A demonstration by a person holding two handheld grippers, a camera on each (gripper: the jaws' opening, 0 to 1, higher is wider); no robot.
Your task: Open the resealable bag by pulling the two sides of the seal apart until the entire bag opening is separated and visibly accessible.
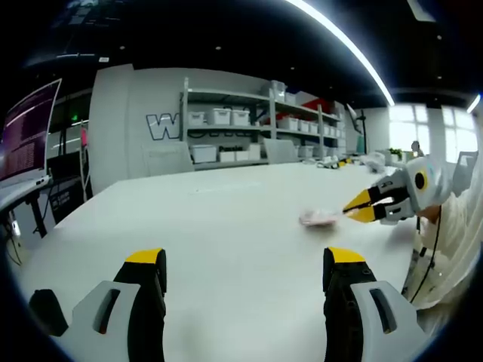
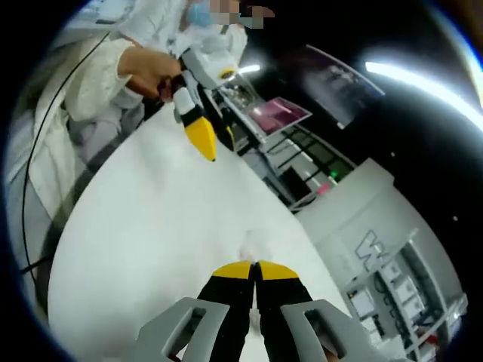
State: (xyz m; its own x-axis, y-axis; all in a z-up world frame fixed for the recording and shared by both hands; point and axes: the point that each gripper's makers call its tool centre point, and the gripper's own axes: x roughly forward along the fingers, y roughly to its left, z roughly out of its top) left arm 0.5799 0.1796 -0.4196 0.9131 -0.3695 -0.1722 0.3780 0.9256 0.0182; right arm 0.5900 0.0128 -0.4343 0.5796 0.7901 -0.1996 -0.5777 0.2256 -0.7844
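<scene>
A small pale, pinkish resealable bag (image 1: 320,218) lies flat on the white table (image 1: 226,219). In the left gripper view, my right gripper (image 1: 349,213) comes in from the right with its yellow tips together at the bag's right edge. From the right gripper view, its jaws (image 2: 255,269) are shut, and the bag (image 2: 248,246) shows faintly just past the tips, apparently pinched at its edge. My left gripper (image 1: 243,258) hovers open and empty over the near part of the table, well short of the bag. A hand holds it (image 2: 201,138) across the table.
Metal shelves with white bins (image 1: 226,124) stand behind the table. A lit monitor (image 1: 29,136) sits on a desk at the left. A person in a white coat (image 2: 90,75) stands at the table's edge, a cable hanging beside them.
</scene>
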